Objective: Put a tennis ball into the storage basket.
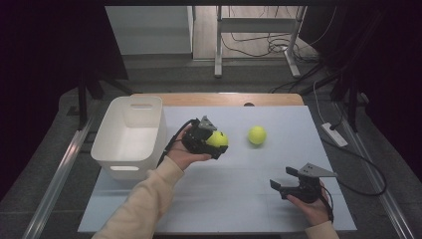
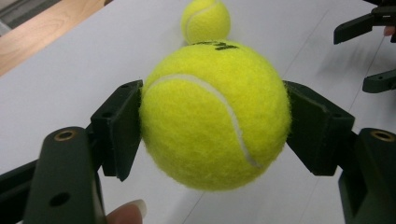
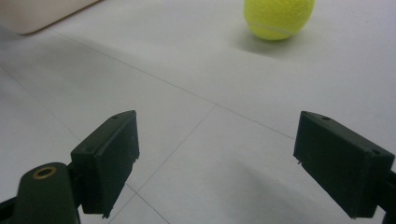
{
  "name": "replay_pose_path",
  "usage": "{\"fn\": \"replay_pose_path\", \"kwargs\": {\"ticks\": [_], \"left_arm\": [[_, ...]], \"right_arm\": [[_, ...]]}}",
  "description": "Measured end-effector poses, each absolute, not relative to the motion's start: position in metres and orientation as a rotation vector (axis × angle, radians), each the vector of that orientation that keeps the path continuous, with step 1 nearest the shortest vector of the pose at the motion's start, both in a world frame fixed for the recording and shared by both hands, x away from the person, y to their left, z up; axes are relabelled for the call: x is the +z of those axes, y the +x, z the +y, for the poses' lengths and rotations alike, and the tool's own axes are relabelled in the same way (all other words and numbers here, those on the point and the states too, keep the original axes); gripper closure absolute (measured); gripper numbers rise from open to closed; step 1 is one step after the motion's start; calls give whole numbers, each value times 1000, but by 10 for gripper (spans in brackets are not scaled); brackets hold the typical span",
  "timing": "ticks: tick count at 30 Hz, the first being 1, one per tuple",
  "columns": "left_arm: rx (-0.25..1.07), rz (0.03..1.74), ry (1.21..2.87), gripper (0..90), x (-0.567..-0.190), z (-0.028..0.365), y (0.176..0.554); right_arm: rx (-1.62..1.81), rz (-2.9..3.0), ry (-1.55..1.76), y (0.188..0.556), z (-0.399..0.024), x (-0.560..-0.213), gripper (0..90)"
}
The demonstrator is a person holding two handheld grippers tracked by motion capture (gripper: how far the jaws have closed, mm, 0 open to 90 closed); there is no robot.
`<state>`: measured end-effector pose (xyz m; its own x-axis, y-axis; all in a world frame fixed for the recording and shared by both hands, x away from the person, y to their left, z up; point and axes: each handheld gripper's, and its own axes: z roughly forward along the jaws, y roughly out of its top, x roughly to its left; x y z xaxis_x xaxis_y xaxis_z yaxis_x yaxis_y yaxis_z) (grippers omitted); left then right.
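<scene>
Clamping a tennis ball [image 2: 212, 114] squarely between both pads, the left tongs [image 1: 211, 141] stand off the table.

bin [image 1: 130, 133] left of table [image 1: 239, 199], ball [image 1: 257, 135] right

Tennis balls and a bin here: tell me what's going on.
A person works at the table with a tool in each hand. The left tool is shut on a tennis ball, held just right of the white bin. The second ball lies loose on the table. The right tool is open, holding nothing.
</scene>
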<state>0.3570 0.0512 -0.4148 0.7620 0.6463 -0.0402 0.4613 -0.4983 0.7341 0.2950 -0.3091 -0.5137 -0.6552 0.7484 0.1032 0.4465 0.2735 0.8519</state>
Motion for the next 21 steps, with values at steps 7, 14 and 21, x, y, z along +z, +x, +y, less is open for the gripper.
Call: {"fn": "replay_pose_path", "kwargs": {"ticks": [7,14,21], "left_arm": [[297,809,2150,272,-407,56,354],[326,801,2119,272,-399,62,350],[381,795,2063,272,-392,71,347]], "right_arm": [[1330,2228,1095,295,-309,-514,139],[1328,2229,1098,295,-309,-514,138],[1328,2228,1094,295,-309,-514,139]]}}
